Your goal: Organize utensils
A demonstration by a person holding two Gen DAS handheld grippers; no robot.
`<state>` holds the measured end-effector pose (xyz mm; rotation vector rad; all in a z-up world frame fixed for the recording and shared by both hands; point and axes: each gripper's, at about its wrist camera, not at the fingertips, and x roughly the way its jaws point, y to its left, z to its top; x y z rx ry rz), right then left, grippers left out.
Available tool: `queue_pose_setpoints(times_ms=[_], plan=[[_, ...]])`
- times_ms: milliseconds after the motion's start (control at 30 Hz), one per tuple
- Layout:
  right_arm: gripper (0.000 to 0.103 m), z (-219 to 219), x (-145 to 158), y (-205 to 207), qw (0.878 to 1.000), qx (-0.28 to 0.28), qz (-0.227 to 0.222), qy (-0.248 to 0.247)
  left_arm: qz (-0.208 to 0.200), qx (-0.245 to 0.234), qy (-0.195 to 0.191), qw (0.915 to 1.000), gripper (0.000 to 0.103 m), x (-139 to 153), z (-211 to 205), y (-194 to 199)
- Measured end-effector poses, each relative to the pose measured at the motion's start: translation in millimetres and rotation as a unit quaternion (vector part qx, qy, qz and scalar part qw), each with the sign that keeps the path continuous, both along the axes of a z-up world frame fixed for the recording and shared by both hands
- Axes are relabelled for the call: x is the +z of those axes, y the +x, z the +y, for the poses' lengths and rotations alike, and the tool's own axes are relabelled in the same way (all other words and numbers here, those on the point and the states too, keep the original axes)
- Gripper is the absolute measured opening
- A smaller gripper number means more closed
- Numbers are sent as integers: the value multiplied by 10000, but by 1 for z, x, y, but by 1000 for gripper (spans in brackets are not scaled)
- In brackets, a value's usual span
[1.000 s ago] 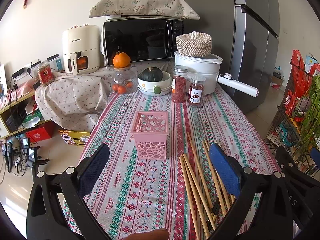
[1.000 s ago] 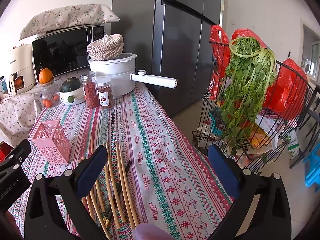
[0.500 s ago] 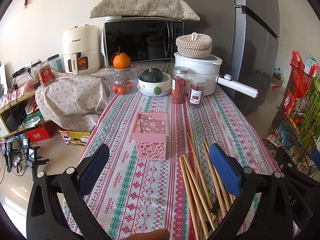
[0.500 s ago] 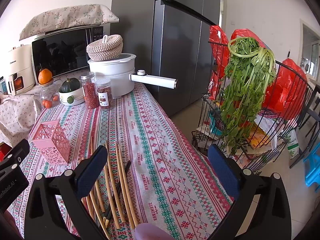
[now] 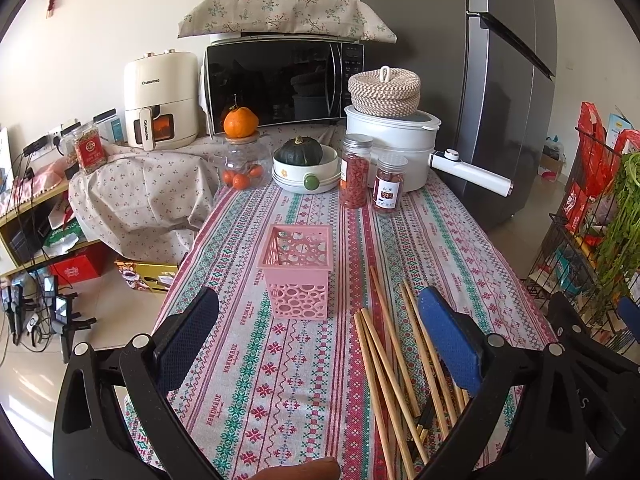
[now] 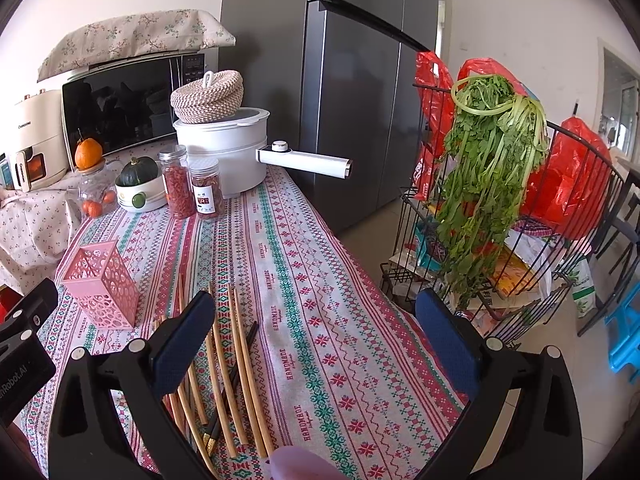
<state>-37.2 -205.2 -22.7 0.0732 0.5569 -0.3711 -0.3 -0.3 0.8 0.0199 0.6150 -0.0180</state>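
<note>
A pink perforated holder (image 5: 298, 270) stands upright and empty on the patterned tablecloth (image 5: 256, 360); it also shows in the right wrist view (image 6: 100, 286). Several wooden chopsticks (image 5: 390, 364) lie loose to its right, with a dark pair among them; they also show in the right wrist view (image 6: 236, 364). My left gripper (image 5: 318, 340) is open and empty, above the cloth just short of the holder. My right gripper (image 6: 312, 338) is open and empty, its left finger over the chopsticks.
At the table's far end stand a white pot with a long handle (image 5: 394, 152), two spice jars (image 5: 354, 170), a bowl with a squash (image 5: 304, 166) and a jar with an orange (image 5: 240, 160). A wire rack with greens (image 6: 492, 184) stands right of the table.
</note>
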Motion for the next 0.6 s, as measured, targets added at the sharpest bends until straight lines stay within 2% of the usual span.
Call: queue_pose_setpoints(times_ms=[600], plan=[[98,-1,-1,-1,10000,-17,5,-24,-1,-37,-20,10000,96,1,-9,-3]])
